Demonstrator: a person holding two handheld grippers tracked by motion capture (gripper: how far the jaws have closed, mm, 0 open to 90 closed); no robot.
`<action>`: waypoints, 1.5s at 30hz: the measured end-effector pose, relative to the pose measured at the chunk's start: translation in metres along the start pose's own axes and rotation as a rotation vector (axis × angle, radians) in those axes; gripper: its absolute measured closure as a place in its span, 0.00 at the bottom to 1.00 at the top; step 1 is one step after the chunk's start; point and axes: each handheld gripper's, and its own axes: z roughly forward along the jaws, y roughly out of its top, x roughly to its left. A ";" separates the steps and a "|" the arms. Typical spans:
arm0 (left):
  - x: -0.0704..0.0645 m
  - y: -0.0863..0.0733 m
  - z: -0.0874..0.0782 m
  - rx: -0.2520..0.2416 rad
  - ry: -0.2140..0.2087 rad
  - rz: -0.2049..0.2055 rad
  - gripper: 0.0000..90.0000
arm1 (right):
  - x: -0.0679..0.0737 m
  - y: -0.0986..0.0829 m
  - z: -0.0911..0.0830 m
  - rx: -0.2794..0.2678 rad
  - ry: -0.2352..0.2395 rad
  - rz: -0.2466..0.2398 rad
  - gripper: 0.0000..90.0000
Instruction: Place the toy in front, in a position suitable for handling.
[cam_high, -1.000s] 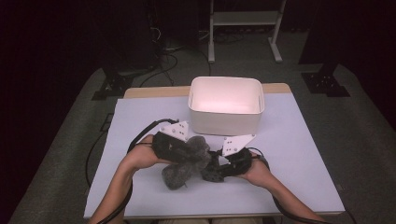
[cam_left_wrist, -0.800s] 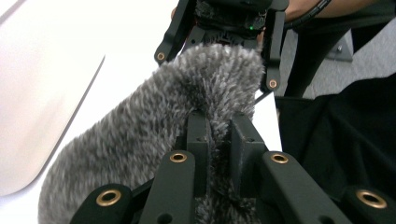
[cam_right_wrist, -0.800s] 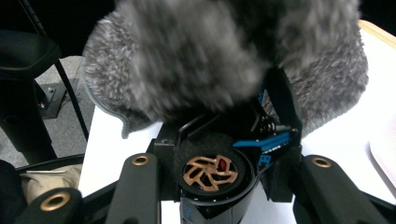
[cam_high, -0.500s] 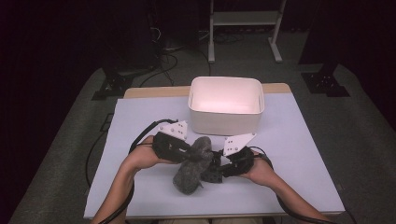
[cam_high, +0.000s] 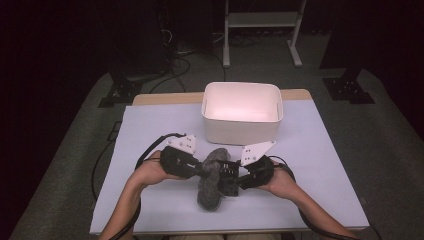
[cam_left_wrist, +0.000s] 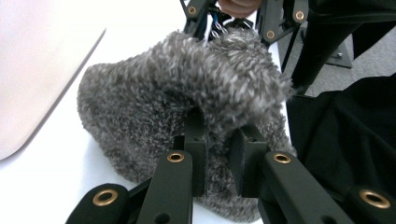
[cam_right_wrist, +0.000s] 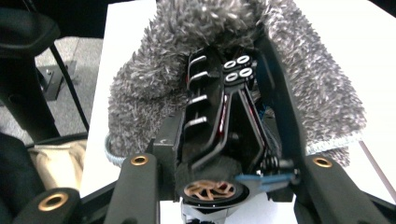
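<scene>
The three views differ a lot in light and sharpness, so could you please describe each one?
High view: dark surroundings, bright table, white bin glowing slightly pink, mild softness overall. Left gripper view: fuzzy grey cover fairly sharp, white bin corner washed out. Right gripper view: near black device crisp, grey cover's far top softer, table overexposed.

High view overhead, gripper views close, sharing fuzzy cover (cam_high: 212, 177)
</scene>
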 end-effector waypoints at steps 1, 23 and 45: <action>0.000 0.002 0.004 -0.005 -0.012 0.004 0.87 | 0.000 0.000 0.000 0.000 0.000 0.000 0.62; -0.001 0.014 0.068 0.032 -0.108 0.018 0.87 | 0.002 -0.032 -0.054 0.160 -0.028 0.006 0.61; -0.008 0.033 0.100 0.122 -0.151 0.077 0.87 | 0.010 -0.082 -0.059 0.223 -0.042 0.033 0.64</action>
